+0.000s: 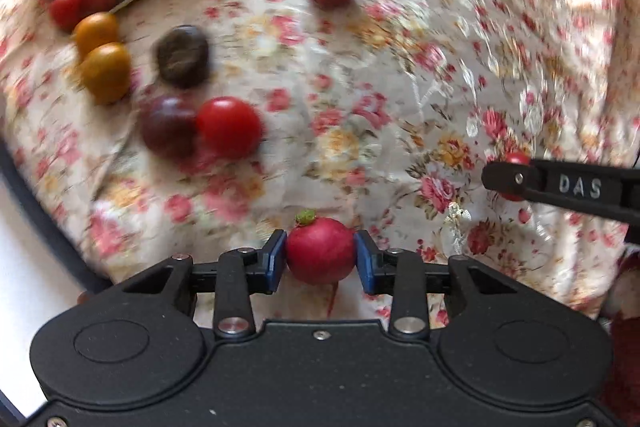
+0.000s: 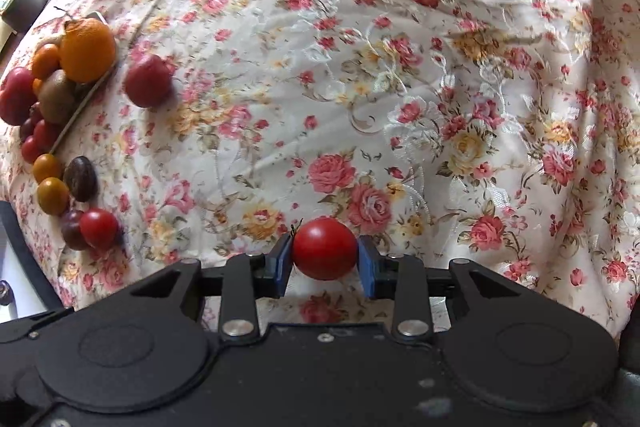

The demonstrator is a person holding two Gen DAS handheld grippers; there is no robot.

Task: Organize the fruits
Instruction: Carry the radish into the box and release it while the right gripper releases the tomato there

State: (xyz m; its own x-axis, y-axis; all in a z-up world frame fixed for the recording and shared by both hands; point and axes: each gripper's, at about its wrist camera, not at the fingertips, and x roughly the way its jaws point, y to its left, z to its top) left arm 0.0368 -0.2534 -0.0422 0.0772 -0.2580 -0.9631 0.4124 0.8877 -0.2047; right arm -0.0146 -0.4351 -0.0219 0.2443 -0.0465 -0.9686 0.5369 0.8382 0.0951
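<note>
My left gripper (image 1: 320, 251) pinches a pinkish-red fruit (image 1: 320, 251) with a green stem end; my right gripper (image 2: 325, 250) is clamped narrowly on a red cherry tomato (image 2: 325, 249) above the table (image 2: 360, 87).

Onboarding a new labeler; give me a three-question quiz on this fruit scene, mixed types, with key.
1. True or false: the left tool is shut on a red fruit with a green stem end.
2. What does the right tool hold? A) orange B) red tomato C) kiwi
3. Fill in: the large orange sits in the fruit pile beside a brown ____.

Key
1. True.
2. B, the red tomato.
3. kiwi.
</note>
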